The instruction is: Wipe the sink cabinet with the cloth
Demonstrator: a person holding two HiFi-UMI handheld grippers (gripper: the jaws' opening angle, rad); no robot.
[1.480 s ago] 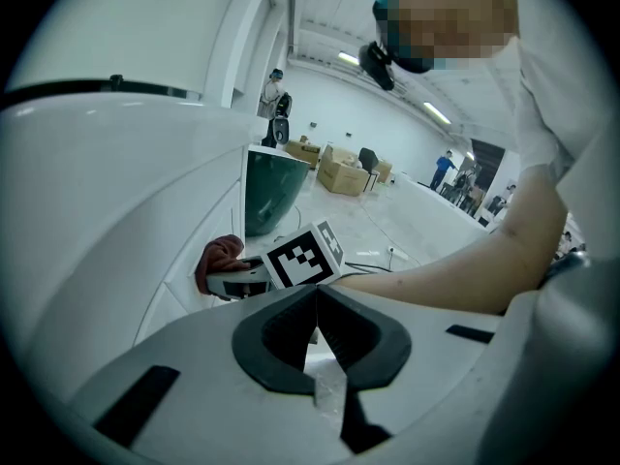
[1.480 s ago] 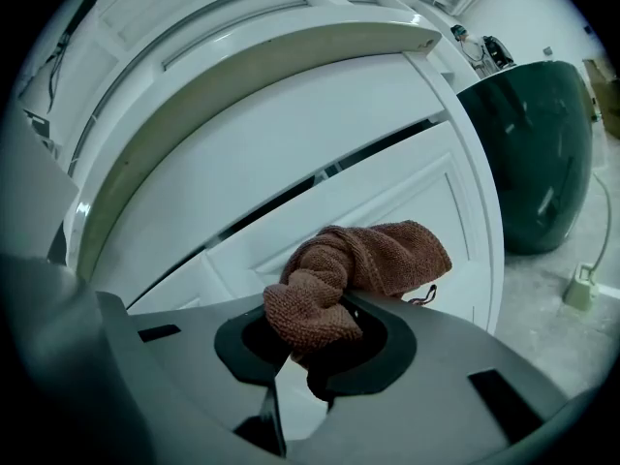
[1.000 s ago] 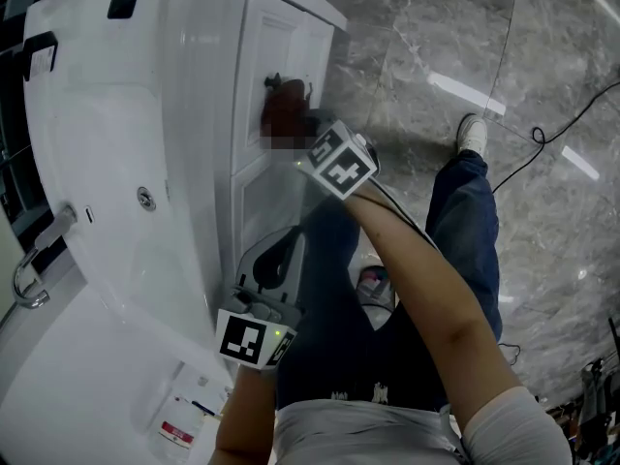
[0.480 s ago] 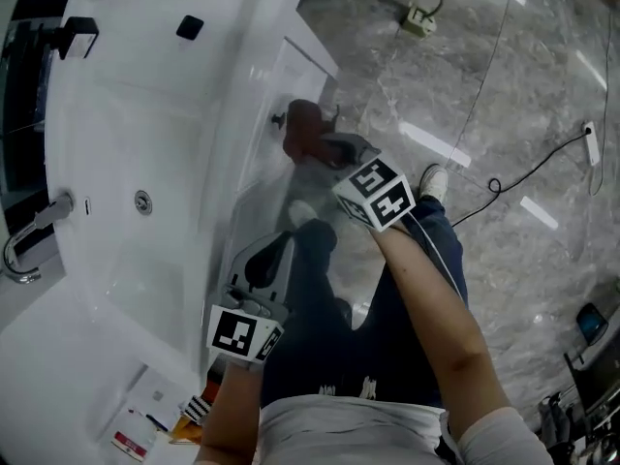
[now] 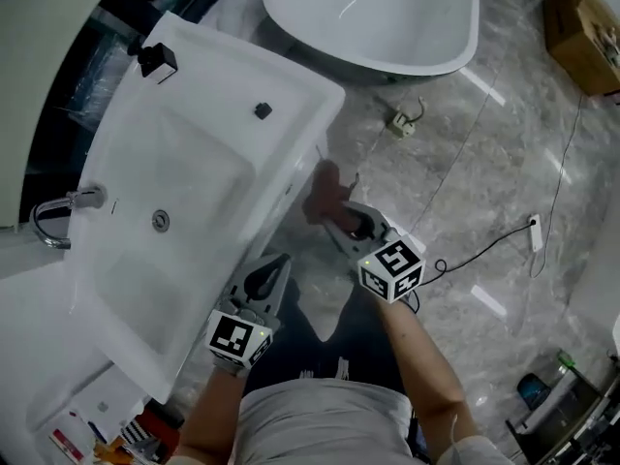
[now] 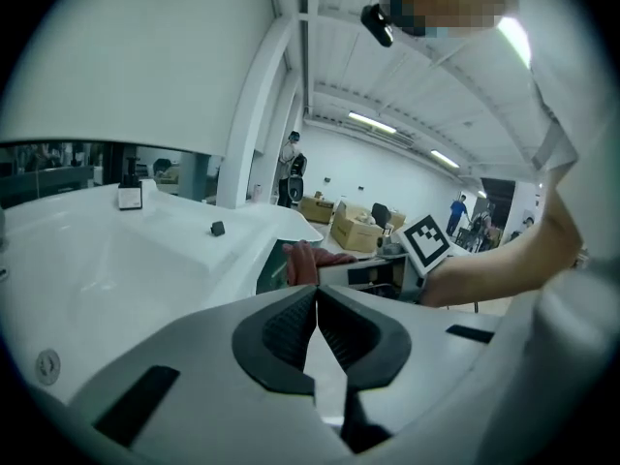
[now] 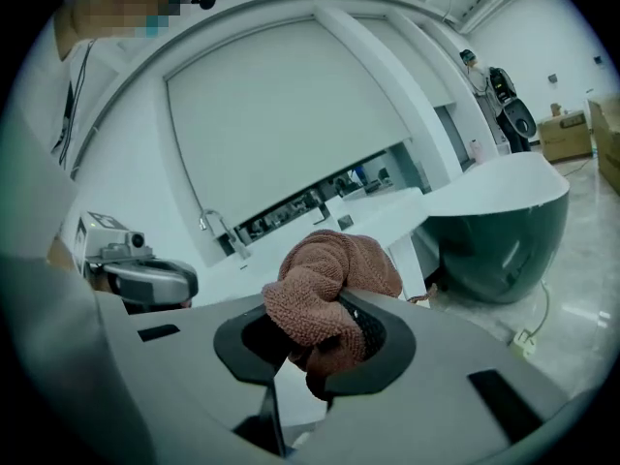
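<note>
The white sink cabinet [image 5: 208,95] fills the left of the head view, seen from above with its basin on top. A brown cloth [image 5: 324,194] hangs just off the sink's front edge, with my right gripper [image 5: 336,217] shut on it. Whether the cloth touches the cabinet cannot be told. In the right gripper view the cloth [image 7: 325,284] bulges out between the jaws of the right gripper [image 7: 315,342]. My left gripper [image 5: 274,263] is lower along the same front edge. In the left gripper view its jaws meet on nothing, my left gripper [image 6: 316,323] facing the cloth [image 6: 308,261].
A freestanding white bathtub [image 5: 378,13] stands on the marble floor beyond the sink. A power strip [image 5: 399,122] and cables lie on the floor, and a cardboard box [image 5: 583,29] is at the top right. A faucet [image 5: 60,211] rises at the basin's left.
The view has pulled up and back, so the whole sink top shows. My right gripper with the cloth has left the cabinet door and now sits off the sink's front edge.
</note>
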